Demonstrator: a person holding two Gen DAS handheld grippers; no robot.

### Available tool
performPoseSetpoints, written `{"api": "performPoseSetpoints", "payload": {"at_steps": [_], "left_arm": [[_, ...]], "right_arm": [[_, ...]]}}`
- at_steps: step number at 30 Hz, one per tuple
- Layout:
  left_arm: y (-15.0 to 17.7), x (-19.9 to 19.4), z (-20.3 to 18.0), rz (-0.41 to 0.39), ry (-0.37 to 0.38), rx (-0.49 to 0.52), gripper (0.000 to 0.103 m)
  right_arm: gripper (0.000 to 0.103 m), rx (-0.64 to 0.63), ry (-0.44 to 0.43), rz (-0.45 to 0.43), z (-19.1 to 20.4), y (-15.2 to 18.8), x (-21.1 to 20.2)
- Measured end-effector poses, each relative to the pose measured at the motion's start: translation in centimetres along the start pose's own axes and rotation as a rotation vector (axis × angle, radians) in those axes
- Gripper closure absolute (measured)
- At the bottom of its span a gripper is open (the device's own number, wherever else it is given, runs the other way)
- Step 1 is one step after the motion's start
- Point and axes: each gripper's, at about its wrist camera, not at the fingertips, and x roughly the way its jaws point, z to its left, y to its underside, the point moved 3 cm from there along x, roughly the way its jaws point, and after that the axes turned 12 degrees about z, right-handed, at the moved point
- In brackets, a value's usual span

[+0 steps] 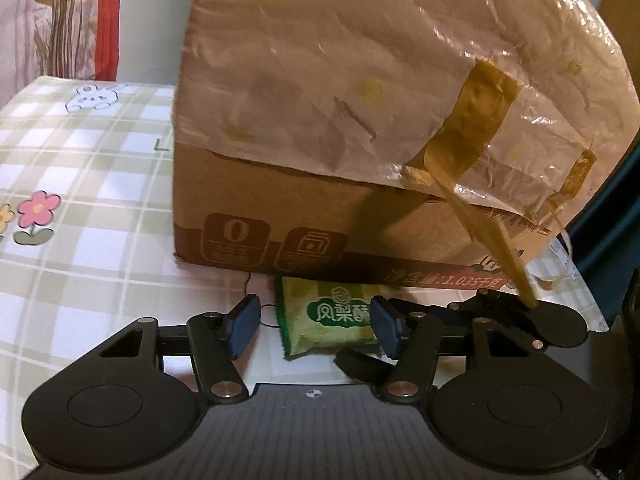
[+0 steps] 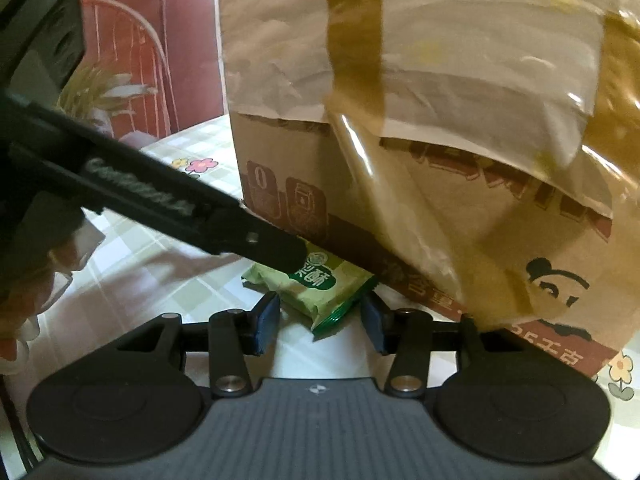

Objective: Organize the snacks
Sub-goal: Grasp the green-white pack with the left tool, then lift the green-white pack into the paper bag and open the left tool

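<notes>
A green snack packet [image 1: 330, 316] with white Chinese lettering lies flat on the checked tablecloth, against the foot of a cardboard box [image 1: 320, 224]. My left gripper [image 1: 316, 326] is open, its blue pads on either side of the packet. My right gripper [image 2: 320, 324] is open too, just short of the same packet [image 2: 320, 292], which points its corner at it. The box [image 2: 440, 220] fills the right wrist view, draped with pale plastic and brown tape. In the left wrist view the right gripper's fingers [image 1: 520, 312] show at the right. The left gripper's arm [image 2: 180, 208] crosses over the packet.
The table has a green-and-white checked cloth [image 1: 80, 168] with flower prints. Loose tape strips [image 1: 492, 240] hang from the box's plastic cover [image 1: 360, 60]. A pink curtain and dried grasses [image 1: 60, 20] stand behind the table. A reddish chair [image 2: 132, 60] is at the back.
</notes>
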Motion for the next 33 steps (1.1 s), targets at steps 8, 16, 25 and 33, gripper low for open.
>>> {"api": "performPoseSetpoints", "payload": {"at_steps": [8,16,25,33], "left_arm": [[0.8,0.6,-0.1,-0.014,0.01,-0.027,0.055],[2.8,-0.4,-0.2,-0.037,-0.003,-0.11,0.061],[4.6,-2.0,-1.4,-0.056,-0.031,-0.124,0.064],[4.3,-5.7,-2.1,-0.091,-0.052,-0.121,0.064]], "right_arm": [[0.056,0.011,-0.022,-0.006,-0.2,0.1,0.1],[0.062,-0.075,-0.057,-0.004,0.1,0.8,-0.5],[0.063,-0.119,-0.092,0.011,1.6,0.7,-1.2],[0.063,-0.145,-0.095,-0.014,2.4,-0.1,-3.5]]}}
